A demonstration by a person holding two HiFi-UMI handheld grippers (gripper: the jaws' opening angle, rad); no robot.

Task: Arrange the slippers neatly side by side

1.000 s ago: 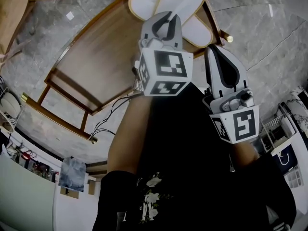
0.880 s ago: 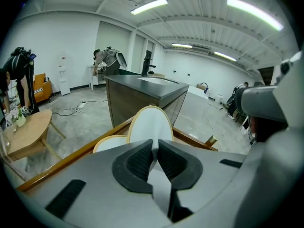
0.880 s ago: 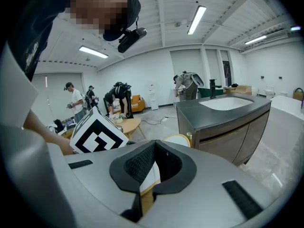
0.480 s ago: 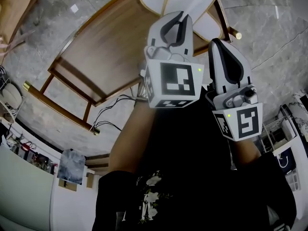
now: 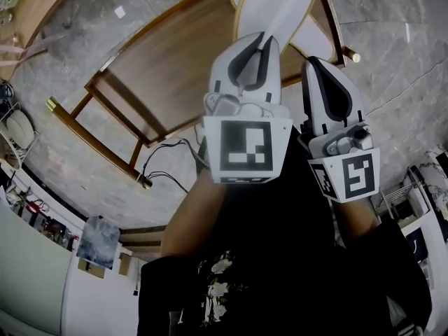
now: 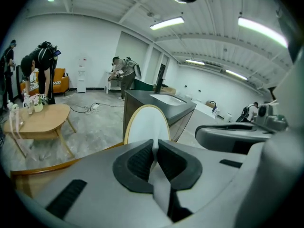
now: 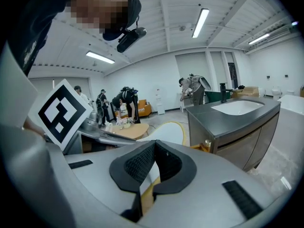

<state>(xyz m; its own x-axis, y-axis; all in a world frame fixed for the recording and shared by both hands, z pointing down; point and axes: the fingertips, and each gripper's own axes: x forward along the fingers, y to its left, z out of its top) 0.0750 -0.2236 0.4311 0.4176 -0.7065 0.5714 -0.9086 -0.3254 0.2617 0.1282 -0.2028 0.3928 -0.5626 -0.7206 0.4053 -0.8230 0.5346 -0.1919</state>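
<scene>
The left gripper (image 5: 260,44) (image 6: 155,146) is clamped on a white slipper (image 5: 276,5) (image 6: 146,125). Its jaws have just been closing, and the slipper's thin near edge is pinched between the dark pads. From the grip, the slipper's long axis carries straight on along the line of the jaws, away from the tool. Its rounded, tan-rimmed end points farthest from the gripper. In the left gripper view the pale flat face stands upright just beyond the fingertips, with the rounded end on top.

The right gripper (image 5: 315,65) (image 7: 153,146) sits close beside the left one on its right, pointing nearly the same way. Its jaws are pressed together on the near edge of a second slipper (image 5: 311,37) (image 7: 168,132). This one also runs away from the jaws, but in the right gripper view it leans off to the right of the jaw line. Its rounded, yellow-rimmed end is up and away.

In the head view the second slipper shows only between the two grippers' tips, and the first slipper partly covers it. Both slippers hang ahead of the tools over the far corner of a wooden table (image 5: 161,68). No view shows whether either one touches it.
</scene>
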